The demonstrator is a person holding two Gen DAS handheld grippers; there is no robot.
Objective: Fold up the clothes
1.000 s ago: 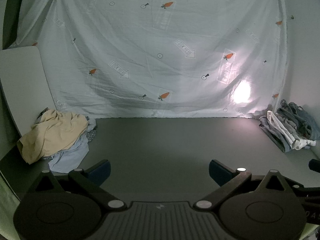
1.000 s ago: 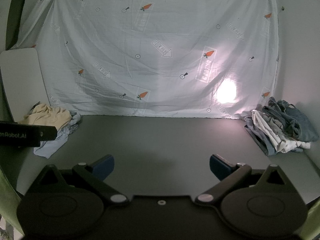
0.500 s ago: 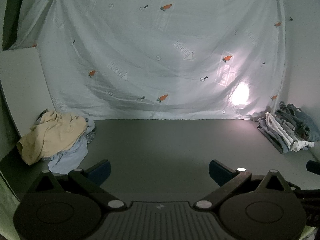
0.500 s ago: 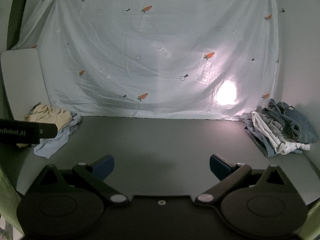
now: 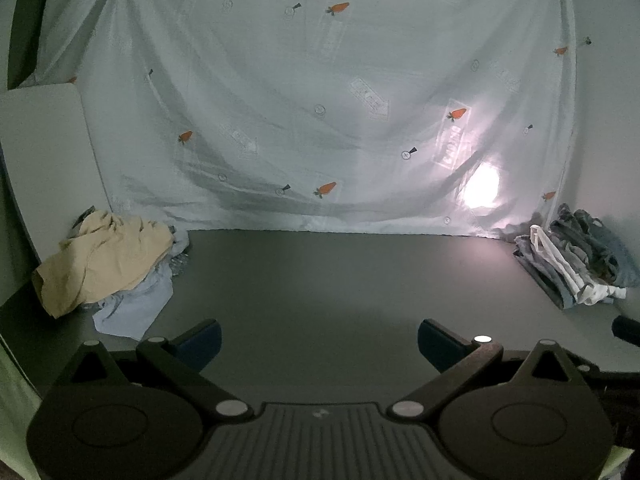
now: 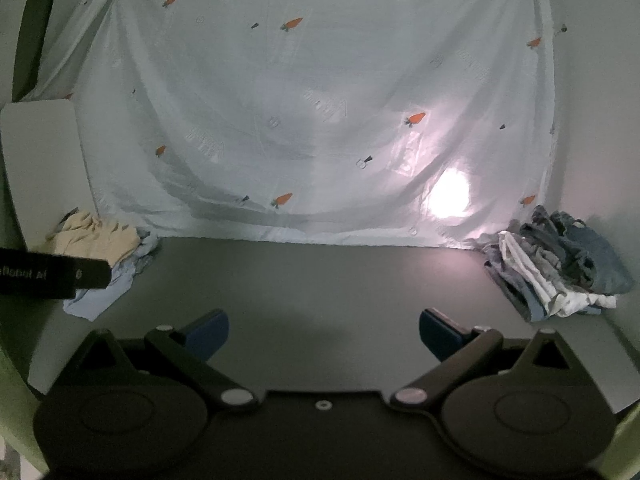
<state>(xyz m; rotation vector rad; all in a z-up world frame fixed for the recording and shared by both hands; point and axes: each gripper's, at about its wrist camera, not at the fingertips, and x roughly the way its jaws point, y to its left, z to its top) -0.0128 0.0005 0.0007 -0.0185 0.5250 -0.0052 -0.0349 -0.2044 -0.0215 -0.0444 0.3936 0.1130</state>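
Both grippers—left gripper [image 5: 319,334], right gripper [image 6: 324,330]—gape wide, empty, over bare worktop [image 5: 320,280]. Unfolded heap [image 5: 108,258] far left, folded stack [image 5: 576,264] far right. Next: pinch one top garment's edge only—lift w/o dragging others.

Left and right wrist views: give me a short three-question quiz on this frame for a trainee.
1. True or false: the left gripper is shut on a garment.
2. Which pile looks unfolded? A) the tan and light blue heap at the table's left; B) the stack of clothes at the right.
3. Fill in: the dark table between the right gripper jaws holds ____ clothing.

Key: 1 false, both grippers' jaws stand wide apart and hold nothing. 2 A, crumpled and loose, while the stack lies in layers. 3 no.
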